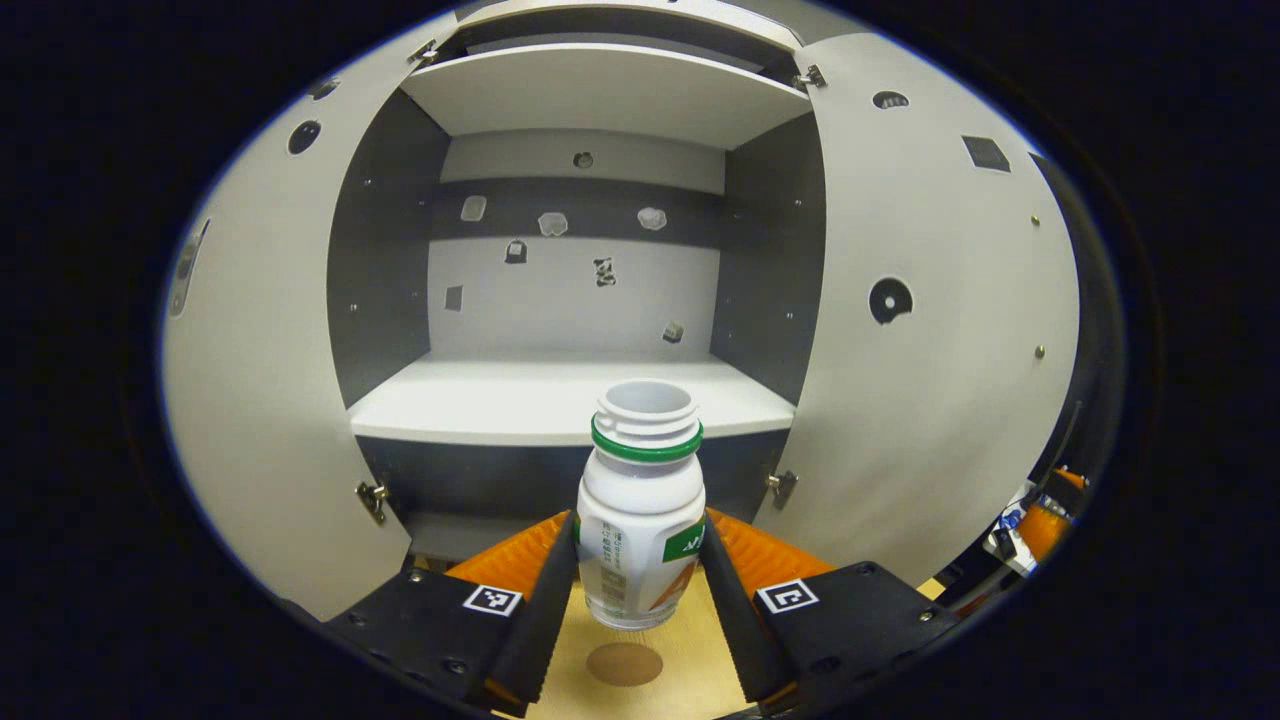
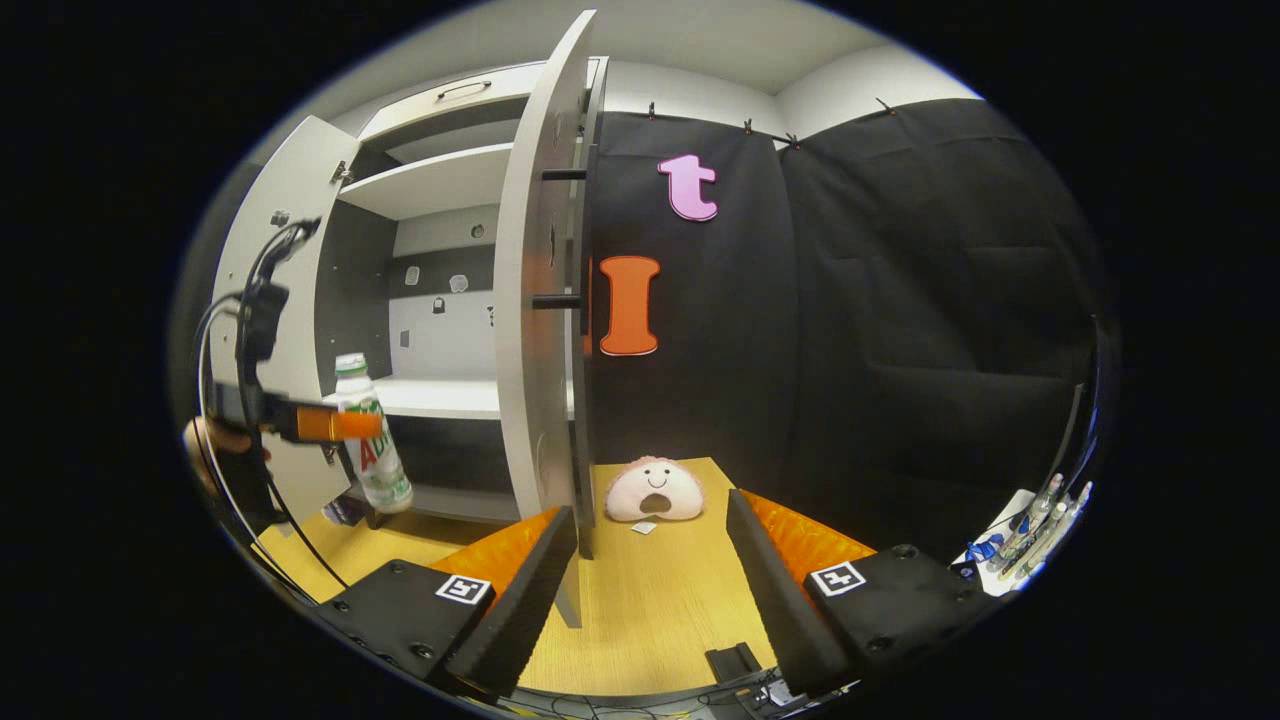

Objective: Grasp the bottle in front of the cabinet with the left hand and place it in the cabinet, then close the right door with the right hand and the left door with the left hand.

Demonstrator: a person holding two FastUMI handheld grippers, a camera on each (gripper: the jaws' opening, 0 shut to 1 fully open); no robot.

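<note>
A white bottle (image 1: 640,480) with a green neck ring and no cap hangs upright just above the wooden table, in front of the open cabinet. My left gripper (image 1: 640,520) is shut on its body, one finger on each side. Behind it the cabinet's lower shelf (image 1: 560,400) lies bare, with the left door (image 1: 260,400) and right door (image 1: 940,350) both swung wide. In the right gripper view the bottle (image 2: 375,450) and the left gripper (image 2: 330,425) appear at the left, below the shelf's level. My right gripper (image 2: 650,510) stands open, its left finger close to the right door's (image 2: 535,300) edge.
A pink plush toy (image 2: 655,490) lies on the wooden table (image 2: 640,610) by the black cloth wall, right of the right door. Small tools (image 2: 1030,530) sit at the far right. A round brown spot (image 1: 624,663) marks the table under the bottle.
</note>
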